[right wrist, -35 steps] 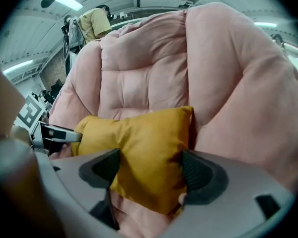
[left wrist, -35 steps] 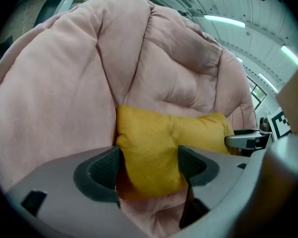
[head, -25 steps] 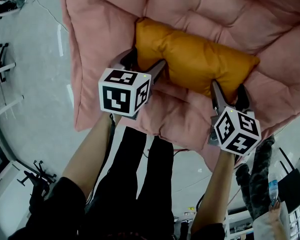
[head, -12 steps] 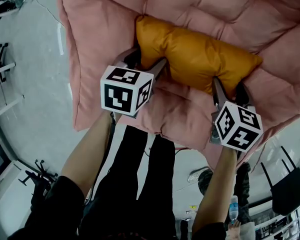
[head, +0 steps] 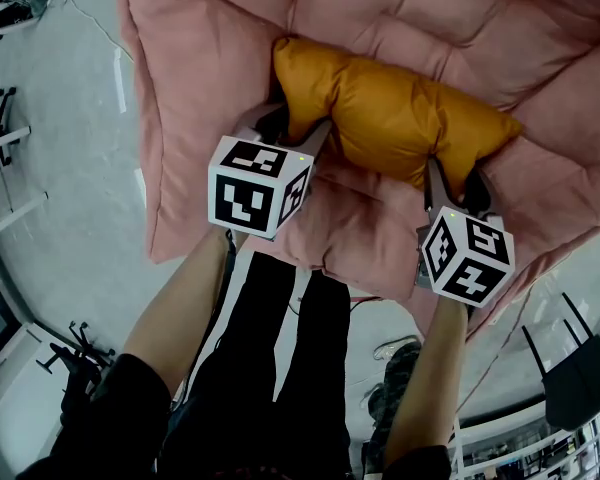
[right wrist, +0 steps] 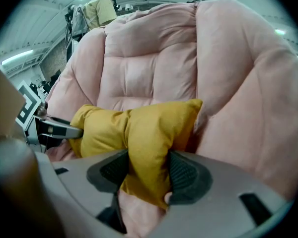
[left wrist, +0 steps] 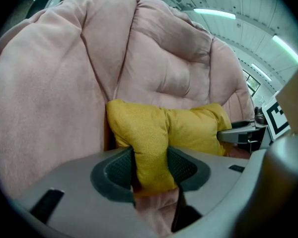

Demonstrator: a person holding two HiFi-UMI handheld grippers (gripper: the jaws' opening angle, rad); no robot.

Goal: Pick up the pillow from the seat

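The yellow pillow (head: 395,118) lies across the pink padded seat (head: 210,58), in the crease where the seat meets the back, and is not lifted off it. The left gripper (head: 296,126) has its jaws on either side of the pillow's left end. In the left gripper view the dark ribbed pads (left wrist: 118,168) press into the fabric and pinch it into a narrow fold. The right gripper (head: 455,181) takes the pillow's right end in the same way, and in the right gripper view its pads (right wrist: 185,175) squeeze the stuffing in between them. Both pairs of jaws have just been closing on the pillow and now stand partly closed, gripping it. Both grippers point steeply down at the seat, with bare forearms behind them. Below the seat's front edge are the person's dark trousers (head: 270,368) and the grey floor (head: 70,208).
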